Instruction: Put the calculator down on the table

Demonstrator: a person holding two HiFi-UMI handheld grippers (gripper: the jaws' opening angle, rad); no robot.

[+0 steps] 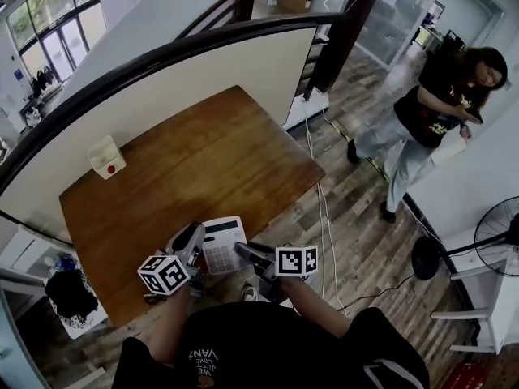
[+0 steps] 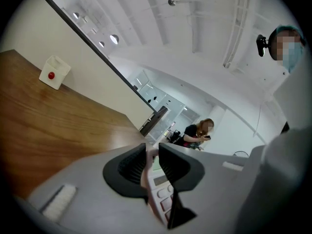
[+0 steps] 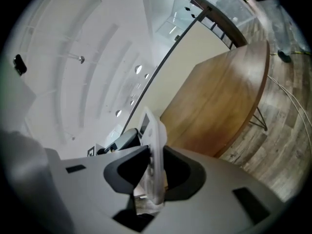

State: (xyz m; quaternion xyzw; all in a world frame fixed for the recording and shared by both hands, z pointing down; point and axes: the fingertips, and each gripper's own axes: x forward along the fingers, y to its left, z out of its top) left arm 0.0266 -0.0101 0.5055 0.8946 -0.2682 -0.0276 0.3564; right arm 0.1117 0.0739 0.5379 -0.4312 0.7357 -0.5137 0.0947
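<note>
Status: calculator (image 1: 223, 244) (image 2: 158, 191) (image 3: 153, 130) is held from both sides, over the middle of the table's (image 1: 203, 160) (image 2: 39, 126) (image 3: 219, 96) near edge, the one on the operator's side.

- left gripper (image 1: 195, 245) (image 2: 152, 152): jaws clamped on the calculator's left edge. Its own view shows the casing pinched between the dark pads, with keys visible below them.
- right gripper (image 1: 246, 254) (image 3: 156, 162): jaws clamped on the calculator's right side. The white body sits edge-on between the pads and sticks out past the tips.
- Display end of the calculator points toward the middle of the table, and the key face is up in the head view.
- Can't tell whether the underside touches the wood or sits just above it.

Other stuff:
- Small white box with red button (image 1: 106, 156) (image 2: 53, 72) sits at the far edge along the cream partition (image 1: 162, 87), near the table's left corner and well apart from the calculator.
- The rest of the tabletop is bare wood.
- A standing person (image 1: 430, 104) (image 2: 197, 133) is on the plank floor beyond the table's right corner.
- Cables (image 1: 322, 209) run across the floor by that corner.
- A floor fan (image 1: 495, 241) is further right.
</note>
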